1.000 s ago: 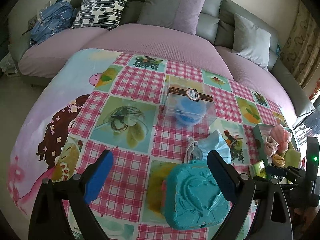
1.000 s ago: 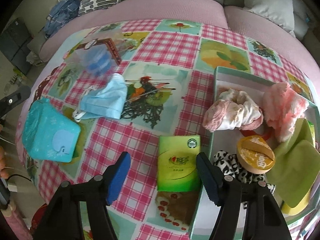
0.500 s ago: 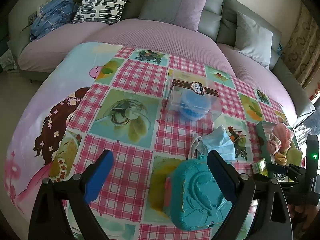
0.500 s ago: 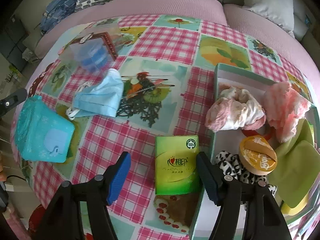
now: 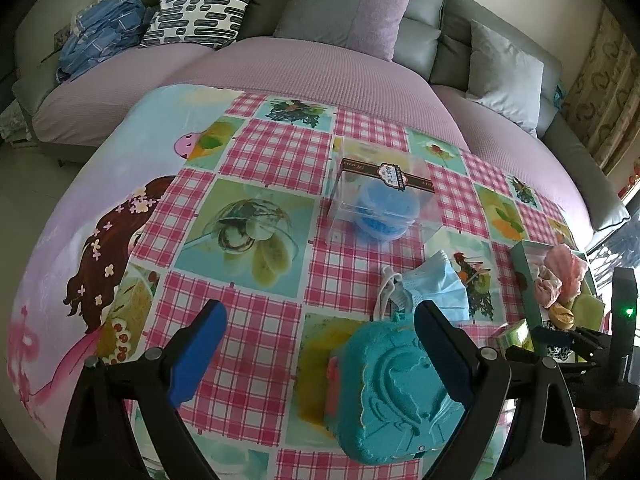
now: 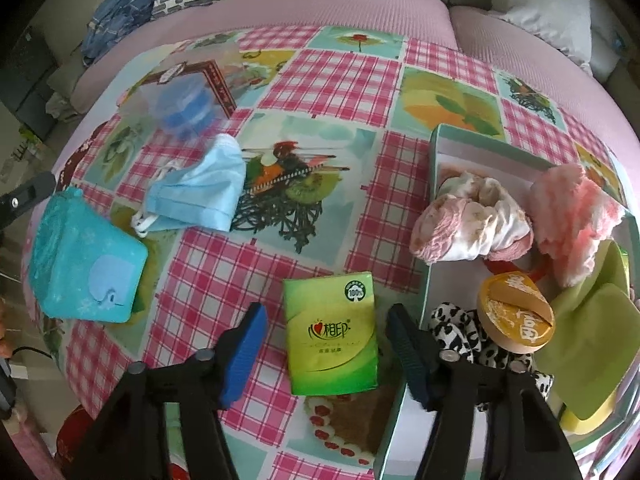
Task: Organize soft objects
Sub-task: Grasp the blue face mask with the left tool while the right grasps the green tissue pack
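Observation:
A green tissue pack lies flat on the checked tablecloth, between the open fingers of my right gripper, just left of the green box. The box holds pink scrunchies, a pink fluffy piece, a leopard-print scrunchie, an orange round tin and green sponges. A blue face mask and a teal wipes pack lie to the left. My left gripper is open, its right finger over the teal wipes pack; the mask lies beyond.
A clear plastic box with a blue object inside stands mid-table, also in the right wrist view. A pink and grey sofa with cushions curves behind the table. The table edge drops off at the left and near sides.
My right gripper has moved forward, so the tissue pack now sits further between its fingers. My left gripper has drawn back slightly over the teal pack. Both stay open.

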Demonstrator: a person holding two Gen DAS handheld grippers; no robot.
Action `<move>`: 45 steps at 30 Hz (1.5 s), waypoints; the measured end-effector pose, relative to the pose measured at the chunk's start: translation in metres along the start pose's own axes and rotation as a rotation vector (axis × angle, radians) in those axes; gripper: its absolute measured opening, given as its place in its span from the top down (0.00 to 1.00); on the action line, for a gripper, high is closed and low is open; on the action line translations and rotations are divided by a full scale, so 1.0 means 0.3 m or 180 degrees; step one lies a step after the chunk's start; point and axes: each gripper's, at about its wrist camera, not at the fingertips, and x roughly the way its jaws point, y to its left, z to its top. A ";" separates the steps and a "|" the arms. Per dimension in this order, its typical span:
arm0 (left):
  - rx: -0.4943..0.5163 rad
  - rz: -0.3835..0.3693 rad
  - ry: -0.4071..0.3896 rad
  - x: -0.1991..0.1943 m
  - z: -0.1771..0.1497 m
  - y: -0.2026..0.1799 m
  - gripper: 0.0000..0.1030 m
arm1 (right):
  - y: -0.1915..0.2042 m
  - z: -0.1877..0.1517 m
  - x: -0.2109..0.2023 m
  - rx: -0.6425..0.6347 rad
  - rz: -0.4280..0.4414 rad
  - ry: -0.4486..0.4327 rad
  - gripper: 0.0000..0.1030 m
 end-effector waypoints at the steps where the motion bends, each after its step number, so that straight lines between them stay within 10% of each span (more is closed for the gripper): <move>1: 0.0005 0.0000 -0.0002 0.001 0.005 -0.001 0.08 | 0.003 0.000 0.005 -0.0011 0.0011 0.0021 0.43; 13: 0.0399 -0.0177 0.0169 0.052 0.098 -0.118 0.08 | -0.008 0.035 0.035 -0.0002 0.0051 0.0000 0.51; 34: 0.1816 -0.0261 0.1429 0.326 0.170 -0.382 0.08 | -0.036 0.112 0.067 -0.0100 0.0050 -0.0040 0.51; 45: 0.2295 -0.0078 0.1931 0.450 0.110 -0.493 0.30 | -0.057 0.111 0.050 -0.0068 0.0109 -0.0087 0.51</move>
